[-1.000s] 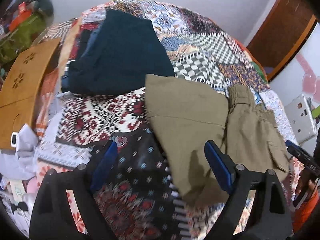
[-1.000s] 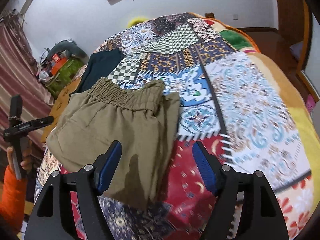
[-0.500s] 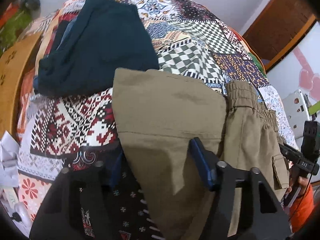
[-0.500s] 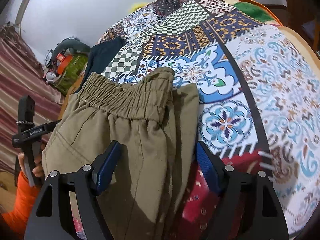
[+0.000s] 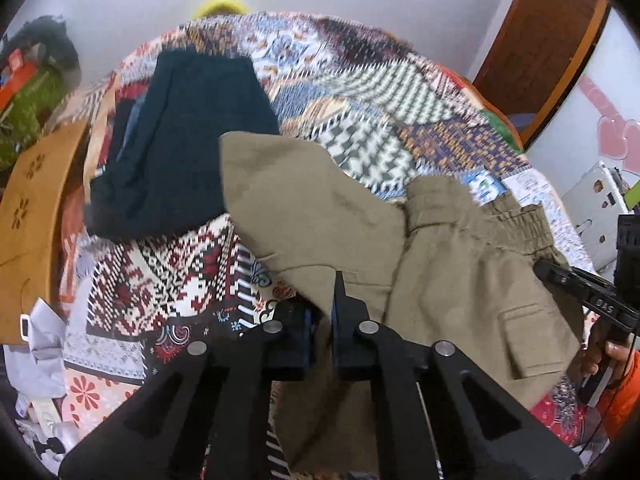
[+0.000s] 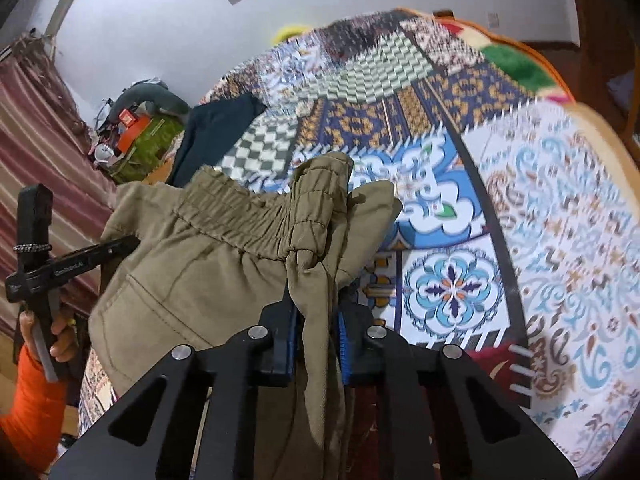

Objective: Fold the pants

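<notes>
The olive-khaki pants (image 5: 400, 240) lie half folded on the patchwork bedspread (image 5: 360, 120). My left gripper (image 5: 322, 320) is shut on the near edge of the pants at the leg end and lifts the cloth. My right gripper (image 6: 316, 332) is shut on the pants (image 6: 224, 260) just below the elastic waistband, and the cloth is bunched between its blue pads (image 6: 344, 344). Each view shows the other hand-held gripper at its edge.
A folded dark navy garment (image 5: 188, 140) lies on the bedspread beyond the pants, also in the right wrist view (image 6: 212, 132). A wooden board (image 5: 32, 216) stands at the bed's left side. A wooden door (image 5: 560, 40) is at the far right.
Both grippers moved forward onto the pants and closed on the cloth. The pants are now bunched and lifted at both held edges.
</notes>
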Action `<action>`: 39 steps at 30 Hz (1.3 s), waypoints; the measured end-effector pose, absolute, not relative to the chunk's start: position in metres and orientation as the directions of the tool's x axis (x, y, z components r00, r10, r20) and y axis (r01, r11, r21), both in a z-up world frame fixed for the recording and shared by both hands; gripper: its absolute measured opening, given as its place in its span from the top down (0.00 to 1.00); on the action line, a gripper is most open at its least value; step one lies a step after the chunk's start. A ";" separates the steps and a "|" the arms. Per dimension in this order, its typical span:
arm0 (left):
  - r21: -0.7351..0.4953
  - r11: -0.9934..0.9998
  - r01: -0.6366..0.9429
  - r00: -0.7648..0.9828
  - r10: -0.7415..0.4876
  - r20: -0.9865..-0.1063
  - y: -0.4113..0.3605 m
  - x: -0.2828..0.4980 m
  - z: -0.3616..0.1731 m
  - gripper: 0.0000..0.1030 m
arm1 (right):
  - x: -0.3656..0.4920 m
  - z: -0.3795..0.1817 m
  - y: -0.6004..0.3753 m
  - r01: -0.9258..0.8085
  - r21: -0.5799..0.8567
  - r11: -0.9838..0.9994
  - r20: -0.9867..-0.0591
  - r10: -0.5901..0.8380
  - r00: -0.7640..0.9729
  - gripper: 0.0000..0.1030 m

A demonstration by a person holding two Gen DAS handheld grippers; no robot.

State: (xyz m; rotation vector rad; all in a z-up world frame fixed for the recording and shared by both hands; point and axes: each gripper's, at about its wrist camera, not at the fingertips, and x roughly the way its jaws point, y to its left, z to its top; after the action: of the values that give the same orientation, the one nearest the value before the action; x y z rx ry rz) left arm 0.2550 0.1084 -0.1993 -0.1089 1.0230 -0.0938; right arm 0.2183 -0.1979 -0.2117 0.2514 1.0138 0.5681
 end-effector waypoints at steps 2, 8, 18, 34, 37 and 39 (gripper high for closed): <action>-0.116 0.993 0.037 0.541 -0.118 -0.832 0.104 0.251 -0.187 0.94 | 0.219 -0.204 -0.196 -0.346 0.436 0.831 -0.721 0.552 0.419 0.88; -0.081 0.996 0.049 0.606 -0.094 -0.790 0.103 0.244 -0.152 0.95 | 0.225 -0.172 -0.186 -0.401 0.403 0.823 -0.684 0.562 0.466 0.89; -0.040 0.999 -0.019 0.706 -0.015 -0.708 0.139 0.255 -0.094 0.95 | 0.256 -0.108 -0.142 -0.512 0.311 0.801 -0.601 0.583 0.546 0.89; -0.025 0.975 -0.221 0.722 0.147 -0.676 0.246 0.321 -0.097 0.95 | 0.348 -0.109 -0.029 -0.579 0.287 0.764 -0.588 0.617 0.523 0.89; -0.003 0.967 -0.255 0.695 0.181 -0.696 0.264 0.338 -0.116 0.95 | 0.363 -0.123 -0.003 -0.590 0.272 0.760 -0.611 0.610 0.504 0.89; 0.010 0.962 -0.275 0.676 0.201 -0.709 0.275 0.349 -0.131 0.95 | 0.369 -0.131 0.012 -0.599 0.257 0.759 -0.626 0.602 0.495 0.89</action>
State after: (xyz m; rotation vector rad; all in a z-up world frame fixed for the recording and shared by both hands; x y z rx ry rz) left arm 0.3485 0.2748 -0.1307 -0.0999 0.7839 0.2676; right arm 0.3690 0.0119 -0.1308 0.0056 0.7604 0.7277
